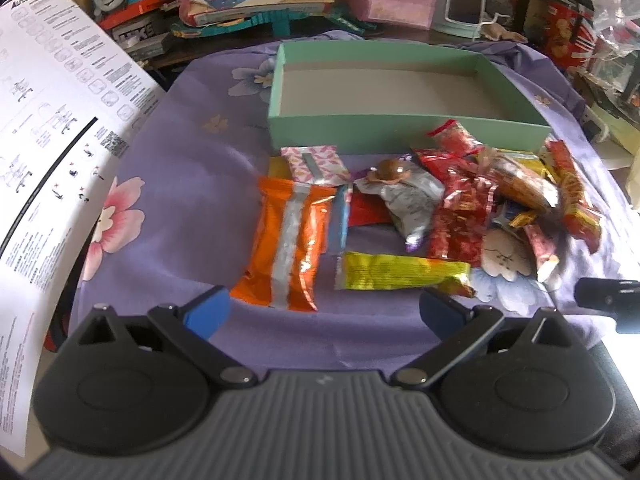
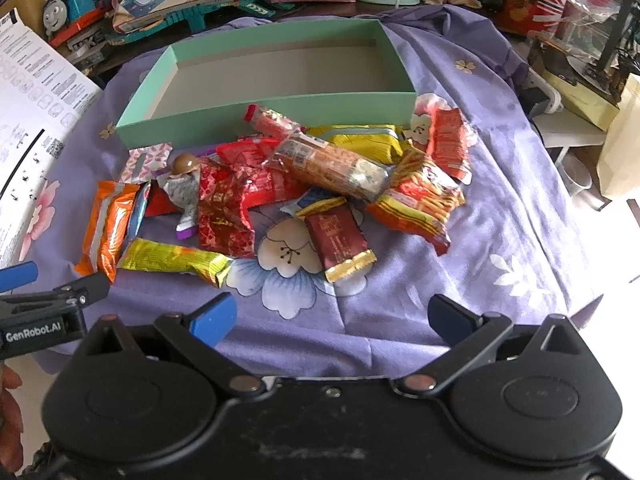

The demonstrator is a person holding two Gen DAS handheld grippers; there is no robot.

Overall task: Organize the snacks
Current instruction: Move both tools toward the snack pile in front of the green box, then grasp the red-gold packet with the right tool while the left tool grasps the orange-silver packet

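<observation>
Both grippers, left gripper (image 1: 324,312) and right gripper (image 2: 332,320), gape wide, empty. Yellow bar (image 2: 174,258) lies crosswise near me, beside my "GenRobot.AI"-marked left one.

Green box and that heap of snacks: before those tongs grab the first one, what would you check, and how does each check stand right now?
1. Green box empty and ready to fill: ok, only its bare floor shows.
2. Left tongs open and holding nothing: ok.
3. Right tongs open and holding nothing: ok.
4. An easy first pick lying apart from the heap: ok, the yellow bar lies flat at the near edge, just ahead of the left tongs.
5. Heap untangled: not ok, the red packets and the clear-wrapped roll overlap one another.
6. Cloth flat under the snacks: cannot tell, it wrinkles toward the edges.
</observation>
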